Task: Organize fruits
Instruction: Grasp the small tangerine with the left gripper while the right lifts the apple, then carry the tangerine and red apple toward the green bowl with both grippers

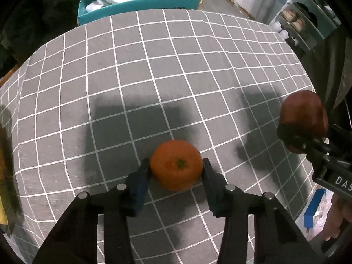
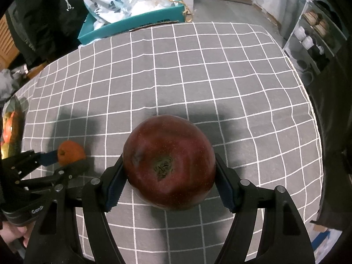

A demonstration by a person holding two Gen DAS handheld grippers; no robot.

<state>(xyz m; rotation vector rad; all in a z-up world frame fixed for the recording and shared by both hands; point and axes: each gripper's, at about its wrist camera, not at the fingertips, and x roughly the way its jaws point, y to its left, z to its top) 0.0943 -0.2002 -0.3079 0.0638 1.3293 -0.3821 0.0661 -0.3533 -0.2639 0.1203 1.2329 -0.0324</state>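
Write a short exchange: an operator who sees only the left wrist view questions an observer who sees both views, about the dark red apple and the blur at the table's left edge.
Operator: Is the apple gripped on both sides?
Observer: Yes. The right tool has a blue pad pressed on each side of the apple.
Operator: What is the blur at the left edge?
Observer: A container of red and yellow fruit; what kind of container, I cannot tell.
Operator: Thanks. Here the left tool is shut on the orange.

- I see a matt woven tablecloth (image 1: 176, 66).
- The orange (image 1: 177, 165) has dimpled, dull peel.
- The apple (image 2: 169, 162) has smooth, glossy skin.
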